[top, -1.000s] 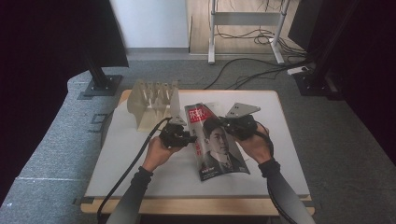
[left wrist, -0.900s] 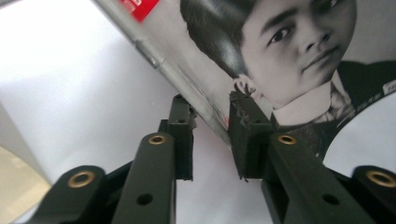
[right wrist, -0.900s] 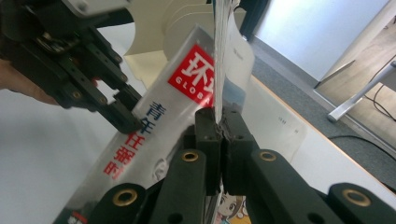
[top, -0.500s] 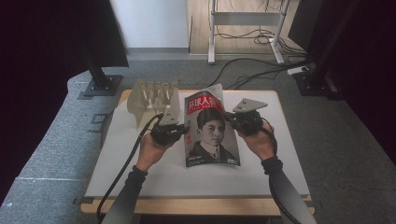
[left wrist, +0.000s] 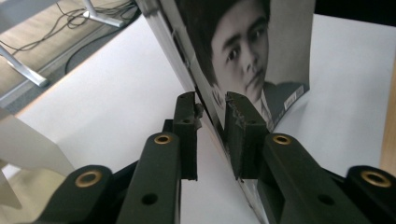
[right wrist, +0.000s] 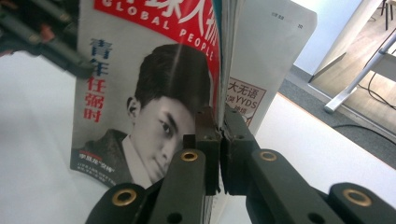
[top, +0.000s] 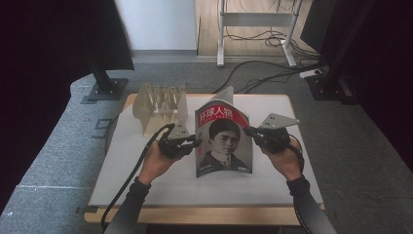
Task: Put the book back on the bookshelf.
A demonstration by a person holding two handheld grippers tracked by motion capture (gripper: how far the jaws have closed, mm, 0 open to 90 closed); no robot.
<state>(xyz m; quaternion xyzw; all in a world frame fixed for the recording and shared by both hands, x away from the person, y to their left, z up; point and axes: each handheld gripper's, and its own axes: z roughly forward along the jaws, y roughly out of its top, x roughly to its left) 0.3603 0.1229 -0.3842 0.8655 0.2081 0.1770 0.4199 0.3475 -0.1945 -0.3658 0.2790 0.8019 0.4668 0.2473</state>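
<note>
Landmark: the magazine (top: 224, 142), standing near upright on its lower edge at the middle of the white table (top: 146, 180), cover towards the person.
Left gripper (top: 195, 143): at the magazine's left edge, about mid-height. In the left gripper view its jaws stand a little apart with the cover edge between them; they have just been opening slightly, and one pad (left wrist: 242, 122) looks to touch the cover while the other (left wrist: 187, 116) sits clear, so I judge no firm grip.
Right gripper (top: 249, 131): at the magazine's right edge, jaws closed tight on the cover and pages (right wrist: 219, 140), bearing its weight.
Step in hand: by my reading, raising the magazine upright, ready to carry it.
Wooden rack (top: 161, 105): behind and to the left of the magazine, slots empty, well within reach.
Next move: probably into a rack slot; that calls for the left jaws to pinch again first, both hands lifting together, keeping the loose pages from fanning.
Beyond: grey floor and cables (top: 253, 78) past the magazine's far side.
</note>
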